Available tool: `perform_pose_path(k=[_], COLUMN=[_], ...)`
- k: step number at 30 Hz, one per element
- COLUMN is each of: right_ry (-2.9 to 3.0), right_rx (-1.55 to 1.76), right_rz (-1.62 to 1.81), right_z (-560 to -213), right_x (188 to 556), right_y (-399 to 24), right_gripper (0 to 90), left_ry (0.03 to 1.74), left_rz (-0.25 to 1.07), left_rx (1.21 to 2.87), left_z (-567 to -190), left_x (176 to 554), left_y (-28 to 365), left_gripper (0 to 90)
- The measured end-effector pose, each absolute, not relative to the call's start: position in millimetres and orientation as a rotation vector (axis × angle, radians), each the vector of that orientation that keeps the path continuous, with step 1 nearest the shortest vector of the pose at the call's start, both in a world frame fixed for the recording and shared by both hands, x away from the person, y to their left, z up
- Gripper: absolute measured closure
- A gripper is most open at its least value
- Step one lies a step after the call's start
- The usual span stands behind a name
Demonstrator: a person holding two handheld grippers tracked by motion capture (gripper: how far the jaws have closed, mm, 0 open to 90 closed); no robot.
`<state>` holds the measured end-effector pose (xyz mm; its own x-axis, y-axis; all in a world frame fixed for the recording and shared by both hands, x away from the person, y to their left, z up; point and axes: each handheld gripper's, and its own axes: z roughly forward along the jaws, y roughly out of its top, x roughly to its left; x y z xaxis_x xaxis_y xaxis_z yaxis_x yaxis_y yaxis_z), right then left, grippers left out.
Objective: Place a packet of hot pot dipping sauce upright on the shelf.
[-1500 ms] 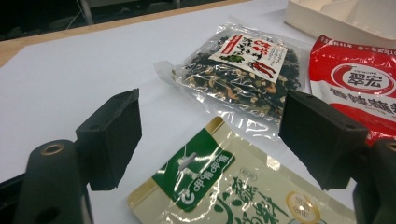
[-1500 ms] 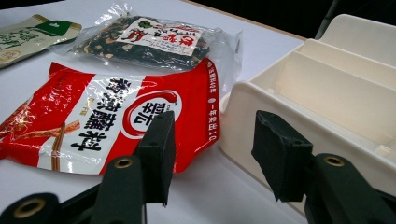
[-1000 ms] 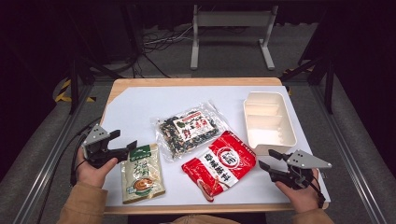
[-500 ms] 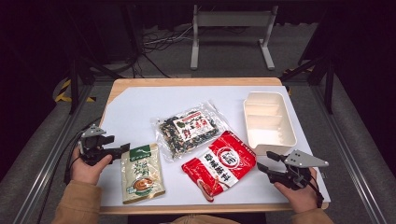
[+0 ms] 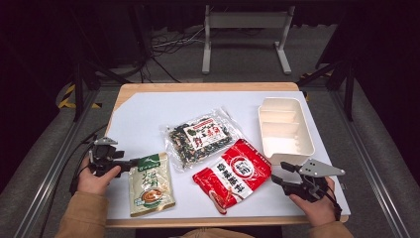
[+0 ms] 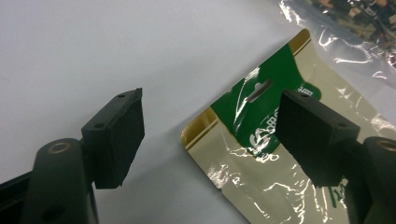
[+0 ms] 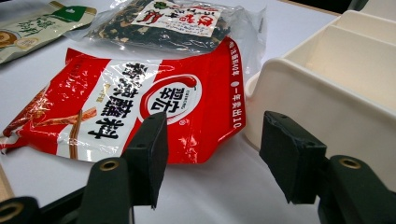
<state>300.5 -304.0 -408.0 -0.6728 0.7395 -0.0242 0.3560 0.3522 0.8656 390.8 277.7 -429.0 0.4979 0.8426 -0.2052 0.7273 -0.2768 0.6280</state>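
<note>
A cream and green packet (image 5: 151, 184) lies flat near the table's front left. My left gripper (image 5: 130, 162) hovers low at its upper left corner. In the left gripper view that gripper (image 6: 210, 135) stands open, and the packet (image 6: 233, 154) lies below and between the pads without touching them. My right gripper (image 5: 280, 173) is at the front right, just past the red packet (image 5: 233, 174). It is open (image 7: 212, 154) with nothing between its pads; the red packet (image 7: 126, 112) lies ahead on the left and the white tray (image 7: 336, 88) on the right.
A clear bag of dark dried food (image 5: 200, 138) lies mid-table, overlapping the red packet's far edge. The white divided tray (image 5: 286, 130) stands at the right. White mat (image 5: 143, 114) covers the wooden table; its front edge runs close to both hands.
My left gripper has drawn back to the left and sunk toward the table, from over the green packet's top to its corner. The right gripper has stayed put.
</note>
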Motion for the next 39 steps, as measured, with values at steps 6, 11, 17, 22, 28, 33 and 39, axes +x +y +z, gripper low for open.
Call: perform_pose_path(k=[6,11,17,22,28,33,39], right_ry=[2.229,2.237,2.238,2.235,2.235,2.237,2.241], right_rx=[0.972,0.978,0.971,0.970,0.974,0.983,0.979], right_rz=[1.278,1.284,1.285,1.288,1.297,1.299,1.297], right_z=[-408.7,-409.3,-409.7,-409.8,-410.0,-410.6,-411.1], right_x=[302.5,303.3,303.4,303.5,303.8,304.6,304.9], right_y=[-305.3,-305.8,-305.7,-306.0,-306.5,-307.1,-306.1], right_gripper=[40.9,40.9,42.3,42.1,41.3,40.1,39.8], left_ry=[1.288,1.286,1.281,1.277,1.261,1.222,1.186], left_rz=[0.202,0.173,0.152,0.115,0.037,0.016,0.061], left_rx=[2.073,2.080,2.094,2.087,2.074,2.043,2.082], left_z=[-435.5,-438.0,-441.8,-442.0,-438.4,-427.9,-421.5], left_x=[394.2,394.4,394.7,393.5,388.9,379.8,370.8], left_y=[279.5,277.9,275.6,275.6,274.9,276.7,270.6], left_gripper=[24.7,26.5,26.3,26.5,29.6,29.6,30.8])
